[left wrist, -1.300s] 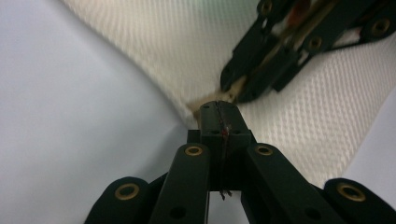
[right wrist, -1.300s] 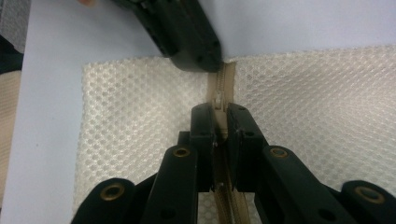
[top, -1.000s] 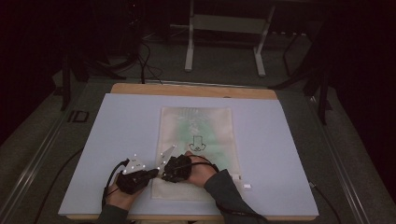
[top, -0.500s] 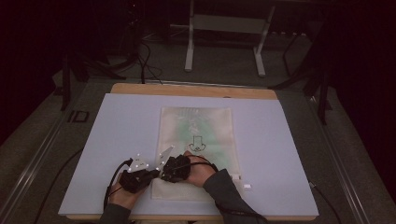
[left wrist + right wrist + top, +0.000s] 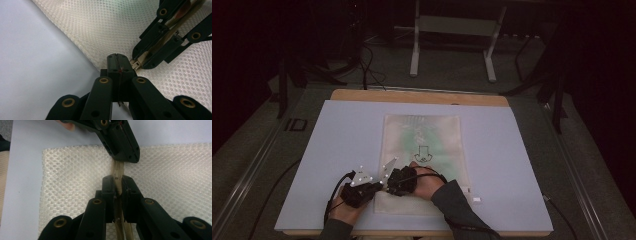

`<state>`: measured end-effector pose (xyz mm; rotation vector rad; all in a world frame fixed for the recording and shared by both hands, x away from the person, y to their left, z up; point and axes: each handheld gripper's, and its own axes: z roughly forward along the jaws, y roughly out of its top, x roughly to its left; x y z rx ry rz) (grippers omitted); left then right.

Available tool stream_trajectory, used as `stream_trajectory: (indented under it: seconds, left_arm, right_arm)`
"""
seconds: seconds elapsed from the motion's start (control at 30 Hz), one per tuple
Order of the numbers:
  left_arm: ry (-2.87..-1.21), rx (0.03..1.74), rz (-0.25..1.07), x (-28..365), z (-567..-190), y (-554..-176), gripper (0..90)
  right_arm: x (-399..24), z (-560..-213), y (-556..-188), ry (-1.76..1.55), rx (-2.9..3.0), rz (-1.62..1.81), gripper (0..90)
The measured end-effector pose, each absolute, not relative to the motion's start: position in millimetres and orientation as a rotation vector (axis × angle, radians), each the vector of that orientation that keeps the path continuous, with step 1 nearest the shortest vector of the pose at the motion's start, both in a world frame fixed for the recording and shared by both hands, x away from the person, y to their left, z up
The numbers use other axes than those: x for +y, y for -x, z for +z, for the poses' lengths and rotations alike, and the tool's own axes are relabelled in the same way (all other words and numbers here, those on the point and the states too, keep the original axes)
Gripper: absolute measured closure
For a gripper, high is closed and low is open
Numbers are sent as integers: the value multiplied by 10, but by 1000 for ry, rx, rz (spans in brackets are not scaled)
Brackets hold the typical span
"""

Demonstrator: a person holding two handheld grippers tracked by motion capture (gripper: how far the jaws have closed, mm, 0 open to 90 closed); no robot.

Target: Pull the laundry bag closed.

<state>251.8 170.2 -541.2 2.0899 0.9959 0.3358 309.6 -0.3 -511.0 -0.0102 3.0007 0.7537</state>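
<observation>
**Mesh bag: both grippers set at the zipper, bag not yet opened**

The mesh bag [image 5: 422,150] lies flat mid-bench, its near end at 6 o'clock. Right gripper [image 5: 117,185] fingers clamp the beige zipper pull [image 5: 118,173]. Left gripper [image 5: 117,65] fingers are pressed together, probably pinching the bag's edge just beside the pull. Sliding the zipper remains. Pale lavender bench [image 5: 337,140], wooden far edge; dark room, metal frame [image 5: 452,40] at 12 o'clock.

Black linkage grippers [image 5: 382,184], brass-coloured rivets, seemingly dark-grey sleeves [image 5: 457,202]
</observation>
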Motion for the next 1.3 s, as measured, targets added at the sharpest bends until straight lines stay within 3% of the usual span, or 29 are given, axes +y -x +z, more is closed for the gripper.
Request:
stream_trajectory:
  seconds: [1.3]
  left_arm:
    - [-2080,1003,325,1713,-5416,-2517,895]
  right_arm:
    - [-135,-5059,-3093,20,3029,662,822]
